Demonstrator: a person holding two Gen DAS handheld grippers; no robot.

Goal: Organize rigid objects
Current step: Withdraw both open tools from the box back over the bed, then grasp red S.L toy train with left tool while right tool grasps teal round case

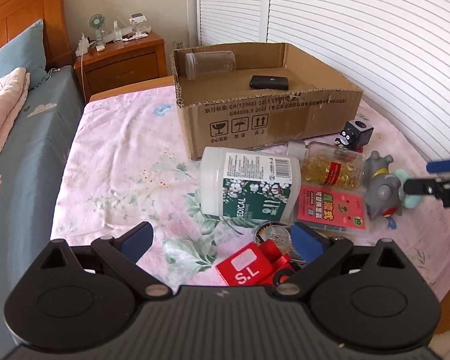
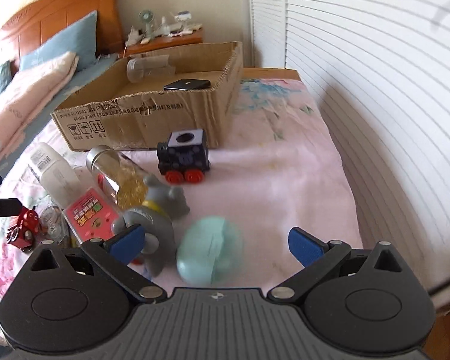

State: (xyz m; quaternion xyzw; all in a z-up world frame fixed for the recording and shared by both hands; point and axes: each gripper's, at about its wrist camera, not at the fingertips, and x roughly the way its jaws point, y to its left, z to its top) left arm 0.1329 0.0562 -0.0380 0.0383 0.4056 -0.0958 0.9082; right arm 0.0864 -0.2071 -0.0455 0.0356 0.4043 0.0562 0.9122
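While both hover low, L gripper [image 1: 222, 241] wide over red toy [image 1: 249, 265]; R gripper [image 2: 217, 243] wide, empty.

"S.L" on red toy block [image 1: 249, 267], "MEDICAL" partly cut off on white bottle [image 1: 249, 189], seemingly "GB/T29601" on cardboard box [image 1: 270, 114], "10" on pink packet [image 1: 333, 207]

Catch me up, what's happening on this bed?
A person is sorting loose objects into a cardboard box with two handheld tools. The box already holds a clear jar and a black device. Both tools are open and holding nothing: the left tool hovers above a red toy, the right tool above a teal object beside a grey figurine. Bottles and other toys remain outside the box.
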